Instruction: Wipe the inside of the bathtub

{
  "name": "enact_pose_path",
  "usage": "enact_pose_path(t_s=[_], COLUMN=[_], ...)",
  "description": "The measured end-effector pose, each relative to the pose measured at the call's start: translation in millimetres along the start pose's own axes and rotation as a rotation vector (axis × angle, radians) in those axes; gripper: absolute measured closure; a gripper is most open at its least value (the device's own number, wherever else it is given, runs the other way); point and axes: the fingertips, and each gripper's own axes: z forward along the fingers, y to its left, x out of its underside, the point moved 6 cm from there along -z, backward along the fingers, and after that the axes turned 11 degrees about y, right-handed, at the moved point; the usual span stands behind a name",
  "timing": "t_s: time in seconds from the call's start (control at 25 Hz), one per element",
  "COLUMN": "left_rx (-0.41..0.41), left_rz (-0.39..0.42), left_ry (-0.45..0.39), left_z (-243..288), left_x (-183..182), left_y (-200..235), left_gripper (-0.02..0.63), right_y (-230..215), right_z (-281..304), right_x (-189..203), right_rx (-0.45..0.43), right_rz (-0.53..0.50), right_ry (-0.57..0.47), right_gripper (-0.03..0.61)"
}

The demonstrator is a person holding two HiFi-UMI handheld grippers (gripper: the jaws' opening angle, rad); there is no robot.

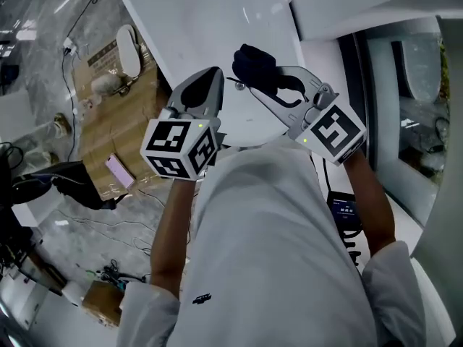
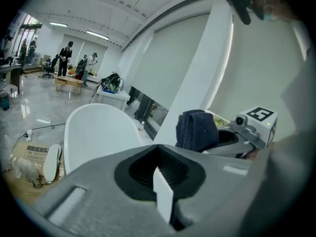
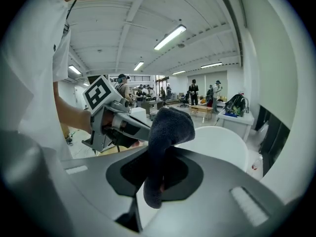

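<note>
The white bathtub (image 1: 217, 27) lies below and ahead of both grippers, and its rounded end shows in the left gripper view (image 2: 98, 132) and the right gripper view (image 3: 222, 142). My right gripper (image 1: 253, 82) is shut on a dark blue cloth (image 1: 257, 67), which sticks up bunched from between the jaws (image 3: 165, 132). My left gripper (image 1: 213, 78) is held beside it to the left, jaws shut with nothing between them (image 2: 160, 177). From the left gripper view the cloth (image 2: 197, 129) and the right gripper (image 2: 232, 137) appear close on the right. Both grippers hang above the tub's near end, not touching it.
Flattened cardboard (image 1: 116, 121) lies on the floor left of the tub, with a pink phone (image 1: 119, 170) and a white oval object (image 1: 130, 49) on it. Cables trail across the grey floor. A dark-framed window wall (image 1: 362, 71) runs along the right. People stand far off (image 2: 66, 58).
</note>
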Motion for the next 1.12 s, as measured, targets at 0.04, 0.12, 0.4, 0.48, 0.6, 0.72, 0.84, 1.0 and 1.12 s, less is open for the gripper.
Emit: enact_pose_path(t_s=[0.04, 0.12, 0.4, 0.48, 0.6, 0.72, 0.84, 1.0, 1.12], left_rx=[0.007, 0.018, 0.067, 0.082, 0.098, 0.103, 0.102, 0.102, 0.101], left_rz=[0.018, 0.06, 0.132, 0.143, 0.155, 0.16, 0.159, 0.161, 0.161], left_ry=[-0.009, -0.026, -0.058, -0.049, -0.039, -0.042, -0.048, -0.048, -0.051], left_z=[-4.0, -12.2, -24.8, -22.3, -21.1, -23.5, -24.8, -26.6, -28.9], left_x=[-4.8, -12.4, -17.6, -16.7, -17.9, -21.5, -20.3, -14.5, -18.8], left_y=[-5.0, -17.8, -57.8, -62.0, -67.1, -70.1, -67.7, -62.6, -62.1], left_gripper=[0.615, 0.615, 0.615, 0.615, 0.615, 0.615, 0.615, 0.615, 0.615], right_y=[2.5, 8.6, 18.2, 17.3, 15.8, 15.2, 17.7, 23.6, 22.2], right_z=[-7.2, -22.0, -52.4, -55.4, -61.1, -66.0, -63.9, -57.6, -58.3], right_x=[-3.4, -13.1, -32.7, -34.5, -35.2, -35.1, -34.6, -33.8, -38.8], right_rx=[0.017, 0.051, 0.139, 0.145, 0.152, 0.157, 0.156, 0.155, 0.149], right_rz=[0.005, -0.019, 0.082, 0.08, 0.083, 0.083, 0.084, 0.08, 0.087], right_ry=[-0.019, -0.056, -0.178, -0.178, -0.175, -0.167, -0.173, -0.176, -0.181], right_gripper=[0.525, 0.525, 0.526, 0.526, 0.526, 0.526, 0.526, 0.526, 0.526])
